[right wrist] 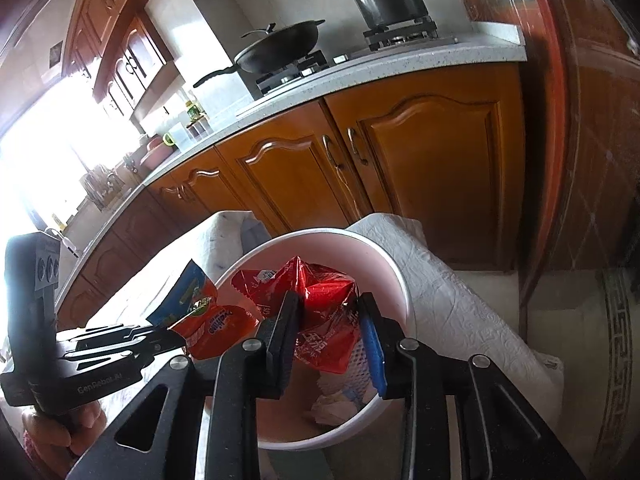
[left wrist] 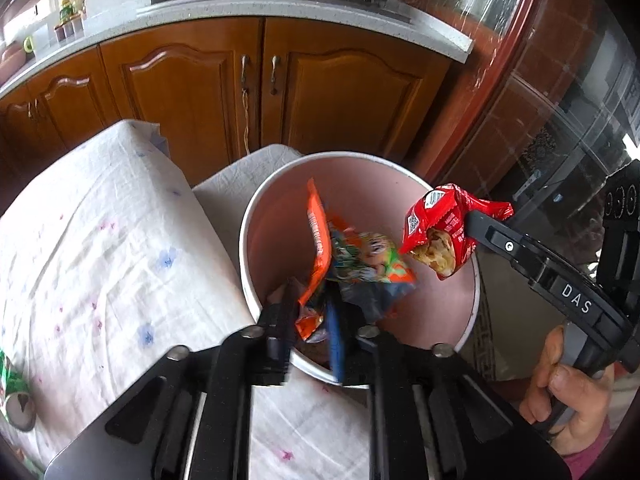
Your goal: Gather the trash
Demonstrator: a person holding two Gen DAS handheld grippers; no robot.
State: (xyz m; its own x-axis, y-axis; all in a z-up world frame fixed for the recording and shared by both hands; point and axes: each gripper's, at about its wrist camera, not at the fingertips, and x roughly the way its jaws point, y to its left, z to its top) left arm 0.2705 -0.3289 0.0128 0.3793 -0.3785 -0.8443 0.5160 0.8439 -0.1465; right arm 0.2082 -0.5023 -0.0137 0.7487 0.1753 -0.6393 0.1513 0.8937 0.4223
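Note:
A pink bin (left wrist: 340, 155) (right wrist: 404, 288) stands beside the table, with white crumpled trash (right wrist: 332, 404) at its bottom. My left gripper (left wrist: 310, 312) (right wrist: 176, 340) hangs over the bin's near rim. An orange and blue snack wrapper (left wrist: 318, 232) (right wrist: 216, 324) stands loosely between its parted fingers, blurred, over the bin. My right gripper (right wrist: 330, 300) (left wrist: 468, 220) is over the bin's right rim, shut on a red packet (left wrist: 432, 220) (right wrist: 320, 284) with a piece of food showing at its torn end.
A table under a white flowered cloth (left wrist: 100, 240) lies left of the bin, with a green and white pack (left wrist: 12, 392) at its edge. Behind the bin is a white-covered seat (right wrist: 460, 300). Wooden cabinets (left wrist: 180, 92) and a stove with a pan (right wrist: 288, 46) stand beyond.

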